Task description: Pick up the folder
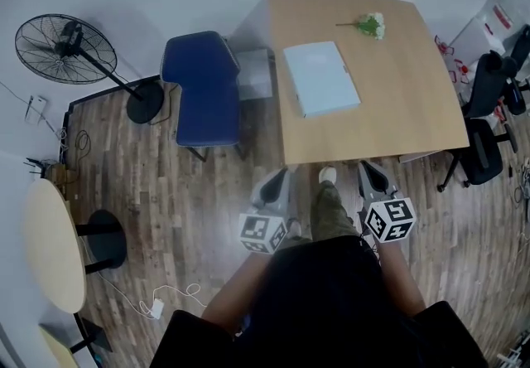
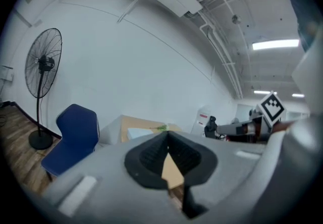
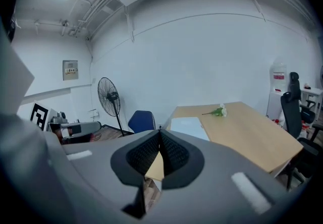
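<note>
A pale blue folder lies flat on the wooden table, toward its left side; it also shows in the right gripper view and as a thin strip in the left gripper view. My left gripper and right gripper hang side by side just short of the table's near edge, well short of the folder. Both are shut with nothing between their jaws. The left gripper's pads meet at the tips, as do the right gripper's pads.
A sprig of white flowers lies at the table's far end. A blue chair stands left of the table, a standing fan farther left. Black office chairs crowd the right side. A round side table sits at the near left.
</note>
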A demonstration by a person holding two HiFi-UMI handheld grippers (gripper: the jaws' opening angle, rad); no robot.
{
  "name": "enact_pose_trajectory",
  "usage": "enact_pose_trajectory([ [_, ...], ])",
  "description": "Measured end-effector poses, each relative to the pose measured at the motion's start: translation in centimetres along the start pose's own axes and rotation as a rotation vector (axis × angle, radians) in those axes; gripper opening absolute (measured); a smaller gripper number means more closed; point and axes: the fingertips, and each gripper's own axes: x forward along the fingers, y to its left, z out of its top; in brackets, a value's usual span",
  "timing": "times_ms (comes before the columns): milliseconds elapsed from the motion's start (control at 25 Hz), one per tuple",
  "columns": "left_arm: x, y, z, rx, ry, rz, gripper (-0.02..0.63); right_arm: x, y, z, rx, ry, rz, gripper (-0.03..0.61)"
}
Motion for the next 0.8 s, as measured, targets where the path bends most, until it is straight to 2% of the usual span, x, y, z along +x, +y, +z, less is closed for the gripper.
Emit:
enact_pose_trajectory([
  [240, 4.2, 1.4, -0.6, -0.009, 0.006, 0.018, 0.003, 4.6, -3.5, 1.1, -0.045, 0.001, 0.048, 0.001],
  [440, 9.8, 4.4, 0.8, -0.039, -0.009, 0.07, 0.003, 10.8, -8.6, 4.3, -0.042, 0.003, 0.066, 0.0],
  [600, 15.5, 6.1, 1.4, -0.037, 0.021, 0.088, 0.003, 15.2, -12.2, 6.2, -0.029, 0.013, 0.08, 0.002],
  [800, 22.7, 8.6, 0.5, -0.032, 0.071, 0.118, 0.003, 20.5, -16.4, 6.0, -0.09, 0.079, 0.104, 0.002],
])
